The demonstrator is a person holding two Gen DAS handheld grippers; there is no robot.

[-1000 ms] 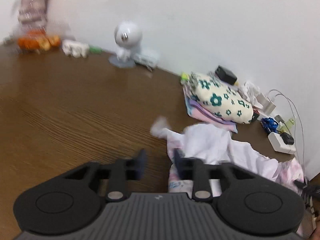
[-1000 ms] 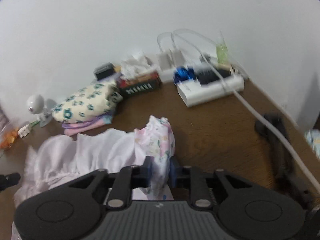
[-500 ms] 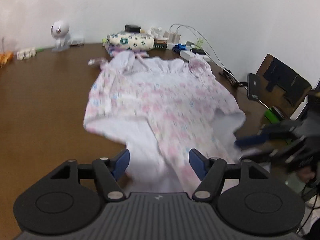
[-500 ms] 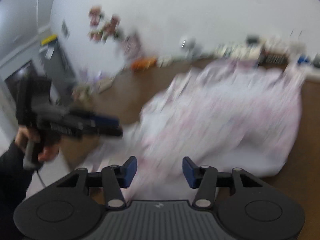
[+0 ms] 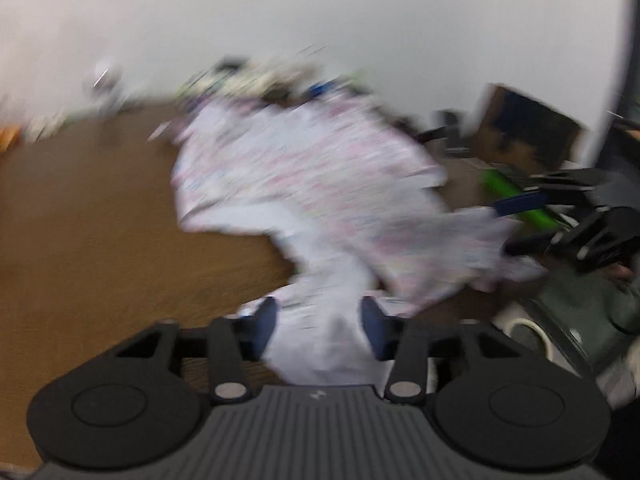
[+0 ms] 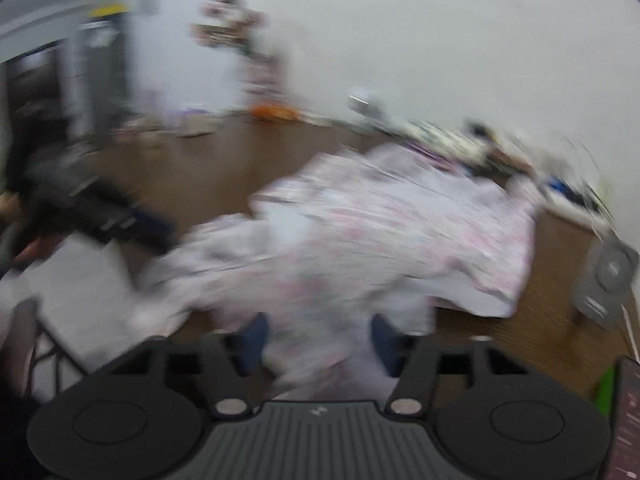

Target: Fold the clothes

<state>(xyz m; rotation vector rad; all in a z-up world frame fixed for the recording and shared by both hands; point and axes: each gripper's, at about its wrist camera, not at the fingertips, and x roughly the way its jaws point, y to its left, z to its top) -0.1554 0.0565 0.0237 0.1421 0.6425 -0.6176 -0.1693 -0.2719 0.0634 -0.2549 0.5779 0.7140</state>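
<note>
A white garment with a pink floral print (image 5: 320,184) lies spread across the brown wooden table (image 5: 88,216), its near hem hanging over the table edge. The left gripper (image 5: 318,320) stands spread, jaws having just closed slightly; cloth lies between the blue pads (image 5: 264,326) without visible pressure. The right gripper (image 6: 316,340) also stands spread, jaws having just been opening, with the hem bunched loosely between them. Both views are heavily blurred. Small clutter (image 5: 260,80) lines the white wall (image 5: 320,20).
</note>
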